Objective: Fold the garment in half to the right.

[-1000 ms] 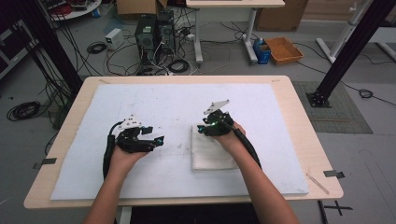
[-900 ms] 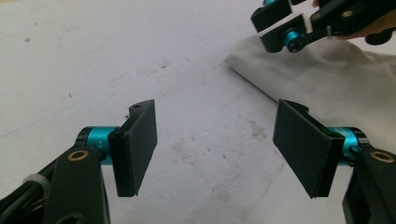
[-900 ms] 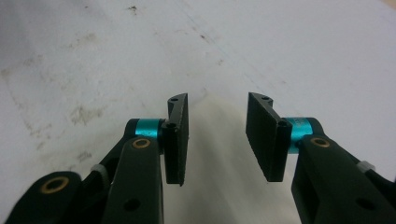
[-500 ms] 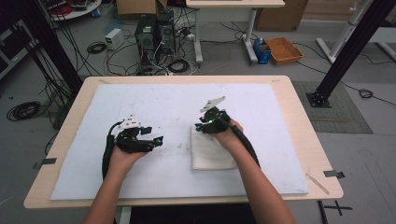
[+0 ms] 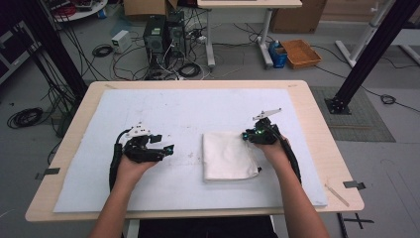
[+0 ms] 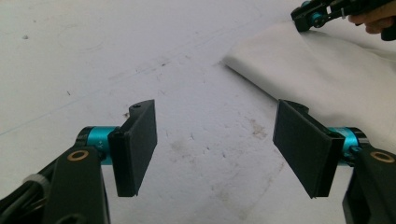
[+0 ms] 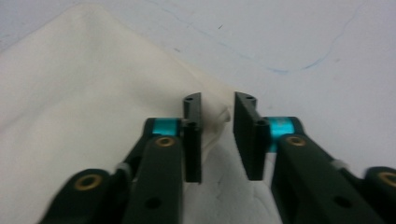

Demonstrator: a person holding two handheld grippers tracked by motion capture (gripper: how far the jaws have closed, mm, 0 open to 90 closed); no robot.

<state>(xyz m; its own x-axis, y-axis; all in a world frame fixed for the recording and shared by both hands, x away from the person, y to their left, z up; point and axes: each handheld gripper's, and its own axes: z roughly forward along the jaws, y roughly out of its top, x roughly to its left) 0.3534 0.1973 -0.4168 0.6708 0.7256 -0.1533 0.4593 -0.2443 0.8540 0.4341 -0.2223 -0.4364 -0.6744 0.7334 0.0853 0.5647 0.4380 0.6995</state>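
Note:
A folded white cloth [image 5: 228, 157] lies flat at the middle of the white mat [image 5: 148, 198]. My right gripper [image 5: 246, 135] is at the cloth's far right corner. In the right gripper view its jaws stand close together with the bunched corner of the cloth [image 7: 70, 116] pinched between them, so the right gripper [image 7: 217, 116] is shut on it. My left gripper [image 5: 169, 148] rests on the mat left of the cloth, a short gap away. The left gripper [image 6: 217, 144] stands wide open with bare mat between the jaws, and the cloth [image 6: 327, 70] lies ahead to the right.
The mat covers most of the wooden table [image 5: 317, 129]. A small stick [image 5: 337, 194] lies near the table's front right corner. Beyond the far edge, on the floor, are computer towers [image 5: 161, 34], cables and an orange bin [image 5: 301, 52].
My right gripper has moved to the right, from above the cloth's far edge to its far right corner, and the cloth now reaches farther right. The left gripper has stayed put.

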